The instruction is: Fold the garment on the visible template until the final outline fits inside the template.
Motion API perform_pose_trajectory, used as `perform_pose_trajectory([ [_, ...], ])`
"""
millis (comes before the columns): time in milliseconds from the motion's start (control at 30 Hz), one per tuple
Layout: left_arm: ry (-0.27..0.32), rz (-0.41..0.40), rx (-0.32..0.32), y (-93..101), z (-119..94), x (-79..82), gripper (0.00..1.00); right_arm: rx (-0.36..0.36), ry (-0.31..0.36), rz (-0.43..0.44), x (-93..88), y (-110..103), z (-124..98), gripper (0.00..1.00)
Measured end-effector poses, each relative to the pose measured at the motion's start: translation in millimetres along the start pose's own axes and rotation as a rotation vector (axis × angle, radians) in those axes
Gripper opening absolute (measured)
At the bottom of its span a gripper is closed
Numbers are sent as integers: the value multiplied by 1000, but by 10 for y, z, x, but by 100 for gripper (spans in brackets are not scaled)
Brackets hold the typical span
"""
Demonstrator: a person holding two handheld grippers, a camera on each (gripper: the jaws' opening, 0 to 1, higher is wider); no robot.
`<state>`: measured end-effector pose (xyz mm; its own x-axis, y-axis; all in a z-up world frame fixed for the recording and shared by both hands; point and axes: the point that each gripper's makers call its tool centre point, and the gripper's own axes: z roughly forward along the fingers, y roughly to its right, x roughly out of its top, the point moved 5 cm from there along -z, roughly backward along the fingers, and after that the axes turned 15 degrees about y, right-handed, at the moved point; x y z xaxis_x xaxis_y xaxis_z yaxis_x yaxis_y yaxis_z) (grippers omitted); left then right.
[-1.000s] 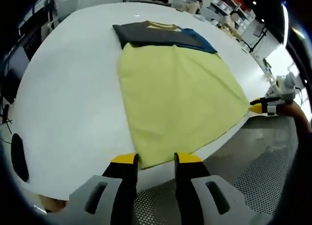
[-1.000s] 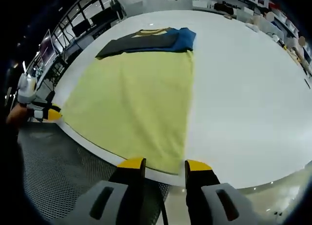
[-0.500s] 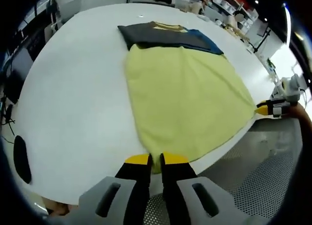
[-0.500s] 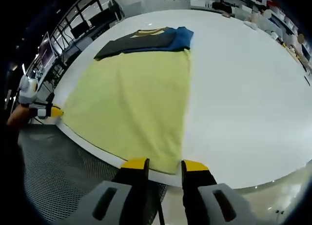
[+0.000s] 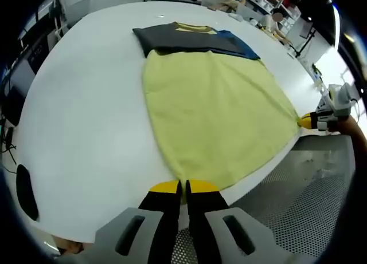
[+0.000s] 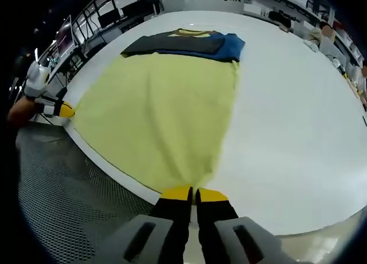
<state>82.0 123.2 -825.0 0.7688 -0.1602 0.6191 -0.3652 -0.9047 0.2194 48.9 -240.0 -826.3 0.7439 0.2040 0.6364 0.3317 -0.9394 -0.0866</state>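
The yellow garment [image 5: 215, 118] lies flat on the white table [image 5: 86, 103], reaching from the near edge toward the middle. Its dark and blue top part [image 5: 189, 39] lies farther in. I have my left gripper [image 5: 182, 187] at the near edge, jaws pinched on one bottom corner of the cloth. My right gripper [image 6: 194, 194] pinches the other bottom corner, and the cloth bunches up there. Past the table edge I see grey mesh floor [image 6: 69, 201].
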Motion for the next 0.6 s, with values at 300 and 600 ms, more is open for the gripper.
perform_pose_trajectory([
  [300, -64, 43, -33, -2, -64, -86, 0, -8, 0, 15, 27, 17, -40, 0],
  [600, -140, 103, -46, -106, -128, -207, 0, 59, -98, 23, -101, -109, -106, 0],
])
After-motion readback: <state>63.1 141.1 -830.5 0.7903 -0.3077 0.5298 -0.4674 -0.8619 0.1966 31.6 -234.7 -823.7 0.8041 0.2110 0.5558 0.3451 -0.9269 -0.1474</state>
